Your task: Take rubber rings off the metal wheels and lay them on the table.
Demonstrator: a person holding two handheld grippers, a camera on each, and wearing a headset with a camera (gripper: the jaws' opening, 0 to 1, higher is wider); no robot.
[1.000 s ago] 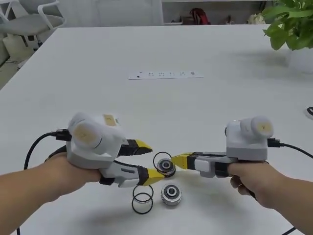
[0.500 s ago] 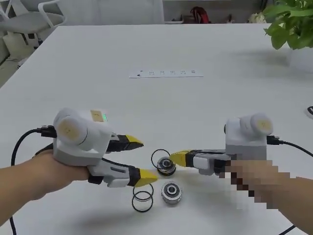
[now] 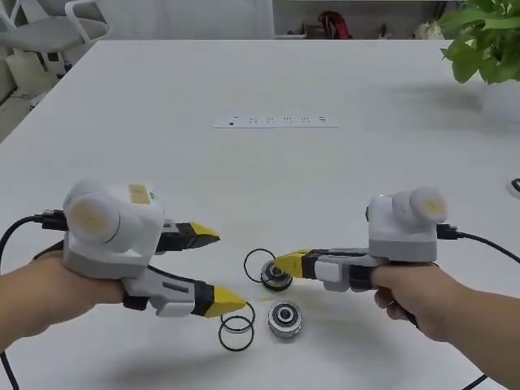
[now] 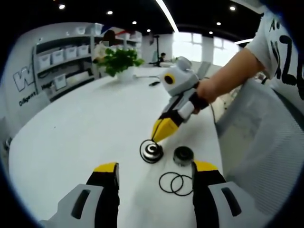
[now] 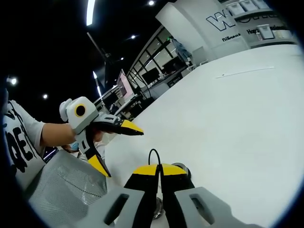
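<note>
White table (image 3: 325,179) is stretching across the room, carrying everything. Left of the farther wheel (image 3: 277,279), the left gripper (image 3: 218,269) is hovering with its jaws wide apart. From the wheel's right, the right gripper (image 3: 280,265) is pinching its jaws together on a rubber ring (image 3: 246,266) at that wheel. Just nearer than that wheel, a second wheel (image 3: 284,320) is lying, with two loose rings (image 3: 236,325) beside it.

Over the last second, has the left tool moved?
Yes. The left tool has drawn back leftward, open, away from the metal wheel whose rubber ring the right tool pinches. The two loose rings on the table serve as the fixed reference.
</note>
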